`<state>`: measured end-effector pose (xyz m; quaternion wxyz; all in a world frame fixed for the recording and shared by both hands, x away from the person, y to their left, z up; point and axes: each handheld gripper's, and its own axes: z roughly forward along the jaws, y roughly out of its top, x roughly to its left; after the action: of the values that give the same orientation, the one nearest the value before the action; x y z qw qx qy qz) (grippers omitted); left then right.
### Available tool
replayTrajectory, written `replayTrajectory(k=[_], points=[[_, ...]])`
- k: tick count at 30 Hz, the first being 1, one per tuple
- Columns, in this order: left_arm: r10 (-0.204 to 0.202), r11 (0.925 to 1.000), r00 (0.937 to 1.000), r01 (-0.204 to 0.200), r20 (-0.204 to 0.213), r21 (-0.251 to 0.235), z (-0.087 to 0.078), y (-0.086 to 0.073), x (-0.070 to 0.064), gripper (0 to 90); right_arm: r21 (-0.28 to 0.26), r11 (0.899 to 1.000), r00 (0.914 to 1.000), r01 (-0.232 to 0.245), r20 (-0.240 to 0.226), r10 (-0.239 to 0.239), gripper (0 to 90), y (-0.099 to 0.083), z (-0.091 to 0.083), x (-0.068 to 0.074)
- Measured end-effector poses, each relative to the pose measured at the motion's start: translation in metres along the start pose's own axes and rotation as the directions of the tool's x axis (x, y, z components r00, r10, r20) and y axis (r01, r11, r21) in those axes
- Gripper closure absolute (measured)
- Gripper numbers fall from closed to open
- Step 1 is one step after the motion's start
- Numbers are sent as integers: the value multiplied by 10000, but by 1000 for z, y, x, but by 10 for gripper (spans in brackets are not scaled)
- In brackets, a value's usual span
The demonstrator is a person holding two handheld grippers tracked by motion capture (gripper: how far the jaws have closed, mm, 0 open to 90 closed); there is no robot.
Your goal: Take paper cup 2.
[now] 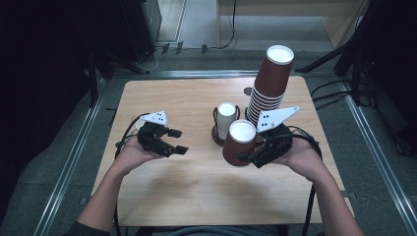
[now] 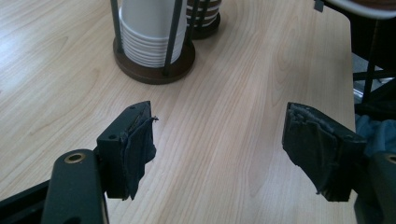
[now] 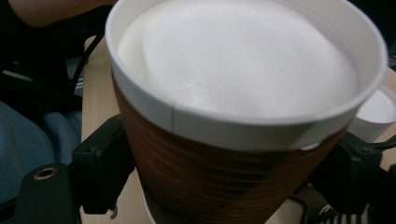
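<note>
A ribbed brown paper cup [image 1: 237,147] with a white end facing up hangs just above the table, right of centre. My right gripper [image 1: 247,150] is shut on its side. In the right gripper view the brown cup [image 3: 233,93] sits close up, with the right gripper [image 3: 224,179] and its black jaws pressed against both sides of it. My left gripper [image 1: 180,141] is held in a hand left of centre, open with nothing between its jaws. In the left gripper view the left gripper [image 2: 217,140] stands wide apart over bare wood.
A tall leaning stack of brown cups [image 1: 269,83] stands at the back right. A wire holder with white cups [image 1: 226,118] stands beside the held cup; these white cups [image 2: 147,32] lie ahead of my left gripper. The wooden table [image 1: 172,196] has free room in front.
</note>
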<state>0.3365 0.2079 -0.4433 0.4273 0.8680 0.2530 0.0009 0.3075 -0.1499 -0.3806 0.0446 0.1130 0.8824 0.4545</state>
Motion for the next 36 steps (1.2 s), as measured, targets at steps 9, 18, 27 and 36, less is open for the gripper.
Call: replayTrajectory(k=[9,18,27,36], points=[[102,9998,9999,-103,108,139,9,-1,-7,221,52,9998,9997,-201,-126,201,164,-18,19,2],[268,9996,9992,-271,307,77,16,-2,-15,200,-187,9985,9977,-515,-445,506,164,-35,35,1],[274,9996,9976,-274,638,-2,27,-2,-19,95,-406,9945,9935,-966,-644,939,164,-52,54,-2],[500,9987,9944,-506,930,43,40,0,-29,70,-851,9910,9932,-1037,-617,986,164,-53,70,-4]])
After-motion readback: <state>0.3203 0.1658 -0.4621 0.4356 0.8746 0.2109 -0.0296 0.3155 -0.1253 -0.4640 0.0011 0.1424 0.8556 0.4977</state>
